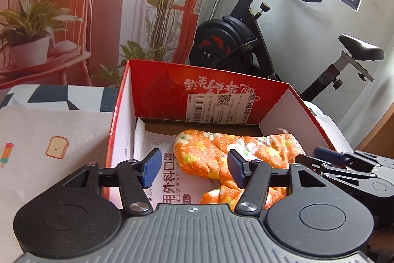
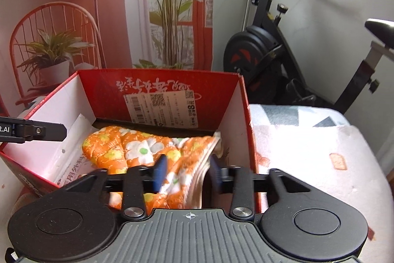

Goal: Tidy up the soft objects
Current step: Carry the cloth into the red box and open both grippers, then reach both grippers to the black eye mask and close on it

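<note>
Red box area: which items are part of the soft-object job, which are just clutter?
Job:
- orange floral cloth, lying in the box
- red box
- white mask pack under the cloth
- left hand-held gripper, open
- right hand-held gripper, open around the cloth

Lying about:
- exercise bike
- potted plant on chair
- printed table cover

One red box [image 1: 157, 88], one orange floral cloth [image 1: 209, 152], one mask pack [image 1: 157, 139], two hand-held grippers
</note>
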Tool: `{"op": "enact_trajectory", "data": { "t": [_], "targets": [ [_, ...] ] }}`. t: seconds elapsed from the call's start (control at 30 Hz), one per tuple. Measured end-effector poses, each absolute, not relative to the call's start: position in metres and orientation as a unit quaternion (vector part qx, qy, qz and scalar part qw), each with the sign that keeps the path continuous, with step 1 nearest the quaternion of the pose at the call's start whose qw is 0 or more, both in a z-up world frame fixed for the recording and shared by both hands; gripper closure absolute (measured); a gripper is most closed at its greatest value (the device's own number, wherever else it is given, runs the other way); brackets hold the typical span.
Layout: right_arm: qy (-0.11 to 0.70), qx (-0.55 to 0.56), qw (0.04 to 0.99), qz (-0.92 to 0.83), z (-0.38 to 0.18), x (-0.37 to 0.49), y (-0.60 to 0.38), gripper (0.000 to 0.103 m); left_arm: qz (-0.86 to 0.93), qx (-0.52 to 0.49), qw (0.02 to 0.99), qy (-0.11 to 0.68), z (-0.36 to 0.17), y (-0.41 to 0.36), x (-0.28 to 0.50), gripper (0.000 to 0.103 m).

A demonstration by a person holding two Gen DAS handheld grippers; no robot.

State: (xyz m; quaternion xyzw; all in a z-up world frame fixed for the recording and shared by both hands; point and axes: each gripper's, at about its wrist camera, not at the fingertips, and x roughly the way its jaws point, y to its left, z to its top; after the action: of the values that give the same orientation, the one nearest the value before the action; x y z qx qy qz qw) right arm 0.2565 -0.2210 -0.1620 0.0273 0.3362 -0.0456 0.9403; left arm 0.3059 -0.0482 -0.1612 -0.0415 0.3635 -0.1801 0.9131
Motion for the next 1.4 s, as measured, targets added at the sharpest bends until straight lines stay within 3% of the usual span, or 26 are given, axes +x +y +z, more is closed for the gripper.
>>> {"op": "enact_trajectory", "data": {
  "t": [0.1,0.17,0.33,0.63,0.93,1.2,1.4],
  "targets": [
    [0.323,0.024,0.945,-0.047,-0.153,0.243,-0.218,0.037,-0.183,-0.035,0.917,0.352,-0.155,-0.042,0.292,0.035],
    [0.316,0.025,0.947,-0.047,-0.148,0.232,-0.215,0.02,-0.189,-0.029,0.919,0.345,-0.152,-0.04,0.283,0.035],
    [0.295,0.035,0.954,-0.042,-0.14,0.197,-0.205,0.0,-0.194,-0.022,0.922,0.334,-0.149,-0.027,0.251,0.035],
    [0.253,0.05,0.966,-0.034,-0.155,0.121,-0.182,0.0,-0.204,-0.047,0.917,0.34,-0.174,-0.001,0.184,0.035],
    [0.305,0.069,0.949,-0.04,-0.218,0.069,-0.164,0.0,-0.191,-0.073,0.902,0.379,-0.226,0.0,0.144,0.036],
    [0.32,0.048,0.945,-0.041,-0.241,0.063,-0.158,0.0,-0.18,-0.023,0.904,0.387,-0.252,-0.012,0.129,0.038],
    [0.322,0.025,0.945,-0.045,-0.248,0.065,-0.154,0.0,-0.186,-0.043,0.898,0.396,-0.257,-0.005,0.132,0.037]
  ]
}}
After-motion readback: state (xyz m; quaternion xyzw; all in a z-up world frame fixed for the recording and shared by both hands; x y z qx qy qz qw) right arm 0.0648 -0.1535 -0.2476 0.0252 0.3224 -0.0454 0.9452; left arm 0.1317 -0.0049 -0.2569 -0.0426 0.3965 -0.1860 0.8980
